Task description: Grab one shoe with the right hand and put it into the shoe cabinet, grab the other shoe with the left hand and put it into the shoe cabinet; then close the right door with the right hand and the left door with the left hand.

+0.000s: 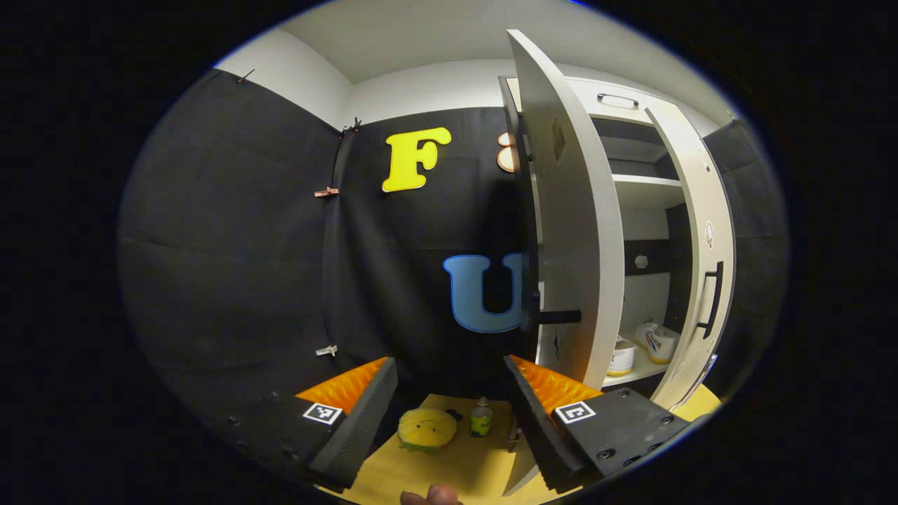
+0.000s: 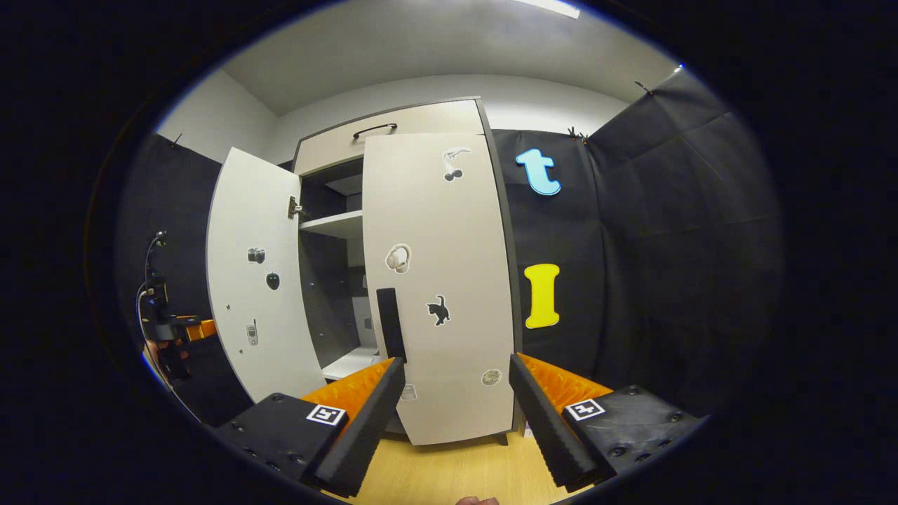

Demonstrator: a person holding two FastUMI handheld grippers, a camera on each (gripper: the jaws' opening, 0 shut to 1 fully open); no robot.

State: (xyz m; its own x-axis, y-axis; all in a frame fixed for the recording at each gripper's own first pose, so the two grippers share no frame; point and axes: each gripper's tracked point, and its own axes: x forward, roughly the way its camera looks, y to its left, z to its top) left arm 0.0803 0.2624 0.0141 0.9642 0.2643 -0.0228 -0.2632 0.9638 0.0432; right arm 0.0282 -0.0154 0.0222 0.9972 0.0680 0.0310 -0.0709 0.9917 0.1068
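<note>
black cloth lines the booth behind a pale shoe cabinet (image 2: 393, 133) standing on a yellow wooden floor (image 2: 449, 470). both shoes (image 1: 645, 345) lie side by side on the lower shelf (image 1: 635, 375) inside, so the carrying part of the task appears done and only the doors remain.

right door (image 2: 442, 287): nearly closed but with a dark gap at its inner edge; its black handle (image 2: 391, 324) stands just above the right gripper (image 2: 456, 382), whose fingers are spread with nothing between them. the gripper faces the panel squarely, probably placed to push it flush.

left door (image 1: 568, 224): wide open and edge-on in the left gripper view, with its handle (image 1: 558, 317) projecting sideways. the left gripper (image 1: 449, 382) is likewise spread and empty, held beside the door's outer face, a position from which a sweep toward the cabinet would swing it shut.

on the floor beyond lie a yellow plush toy (image 1: 426, 428) and a small bottle (image 1: 480, 417), clear of the door's arc as far as can be judged.
</note>
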